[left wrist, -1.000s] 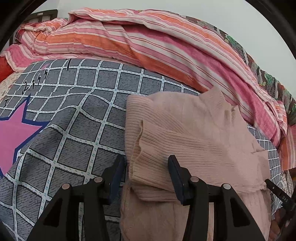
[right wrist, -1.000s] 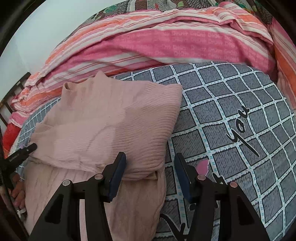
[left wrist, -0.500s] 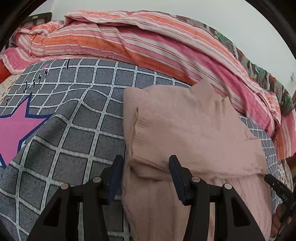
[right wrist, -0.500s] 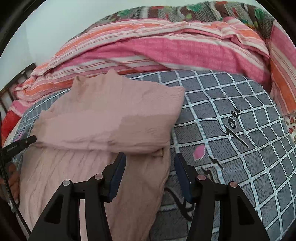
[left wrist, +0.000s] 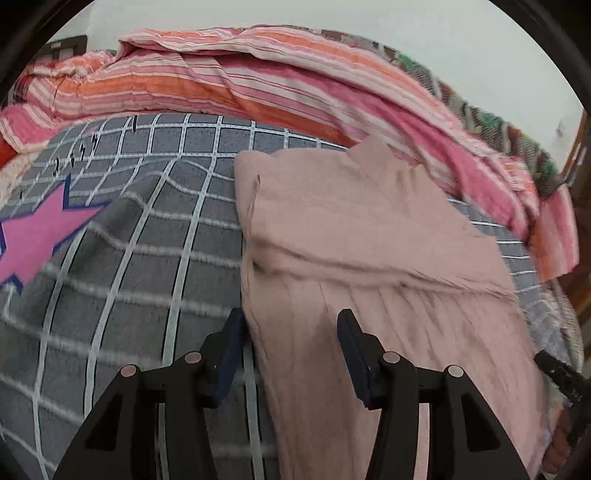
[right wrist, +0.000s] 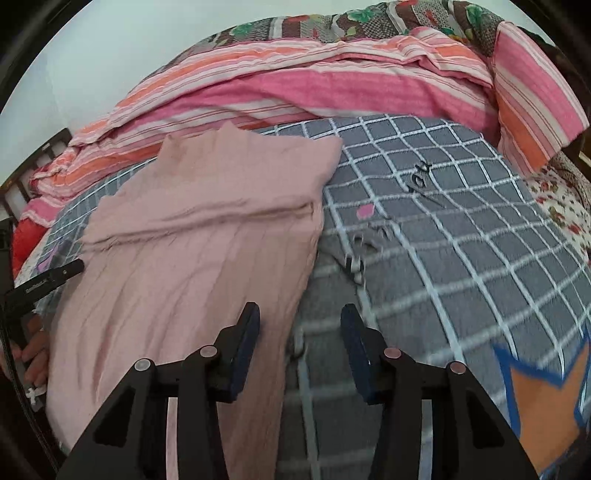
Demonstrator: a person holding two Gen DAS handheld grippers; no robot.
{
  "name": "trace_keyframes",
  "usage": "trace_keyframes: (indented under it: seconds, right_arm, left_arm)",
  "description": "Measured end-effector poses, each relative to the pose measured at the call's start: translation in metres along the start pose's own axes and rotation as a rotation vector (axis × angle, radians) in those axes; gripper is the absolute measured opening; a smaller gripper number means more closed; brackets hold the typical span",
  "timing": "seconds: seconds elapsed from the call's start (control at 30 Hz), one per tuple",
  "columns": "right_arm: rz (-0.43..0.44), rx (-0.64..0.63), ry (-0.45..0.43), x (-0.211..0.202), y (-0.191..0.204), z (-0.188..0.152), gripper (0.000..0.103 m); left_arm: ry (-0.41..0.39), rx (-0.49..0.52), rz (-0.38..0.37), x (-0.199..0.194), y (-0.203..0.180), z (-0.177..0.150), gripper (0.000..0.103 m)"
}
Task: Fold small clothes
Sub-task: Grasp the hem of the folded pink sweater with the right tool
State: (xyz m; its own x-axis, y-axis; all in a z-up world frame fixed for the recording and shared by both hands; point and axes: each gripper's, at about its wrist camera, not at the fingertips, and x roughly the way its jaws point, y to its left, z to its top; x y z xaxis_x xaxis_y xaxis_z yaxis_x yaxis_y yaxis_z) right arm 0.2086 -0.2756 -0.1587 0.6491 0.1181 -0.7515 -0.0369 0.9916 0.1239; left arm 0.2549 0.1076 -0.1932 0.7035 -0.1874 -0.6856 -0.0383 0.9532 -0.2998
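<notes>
A pale pink ribbed knit garment lies on the grey checked bedspread, its upper part folded down across its middle. My left gripper is open and empty over the garment's left edge, below the fold. In the right wrist view the same garment lies at the left, and my right gripper is open and empty over its right edge. The right gripper's tip shows at the far right of the left wrist view.
A bunched pink and orange striped blanket runs along the far side of the bed, also in the right wrist view. The bedspread has a pink star print at the left. A floral quilt lies behind.
Both grippers have drawn back toward me along the garment, from the folded edge to its lower part. The fold stays lying flat. Both stay open.
</notes>
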Motion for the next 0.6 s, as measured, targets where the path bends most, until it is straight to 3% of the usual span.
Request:
trace_keyframes:
  seconds: [0.1,0.33,0.47,0.6]
  right_arm:
    - [0.035,-0.004,0.016,-0.015,0.001,-0.016,0.042]
    - [0.119,-0.021,0.033,-0.039,0.01,-0.055,0.038]
    - [0.135,-0.04,0.056,-0.046,0.021,-0.08,0.035]
    - [0.16,-0.014,0.046,-0.056,0.019,-0.098,0.027]
  left_arm:
    - [-0.009,-0.024,-0.091,-0.021,0.009,-0.021,0.05]
    - [-0.028,0.033,-0.174,-0.061,0.011,-0.066,0.05]
    - [0.04,0.03,-0.26,-0.074,0.008,-0.09,0.052]
    - [0.058,0.081,-0.224,-0.087,-0.006,-0.111,0.05]
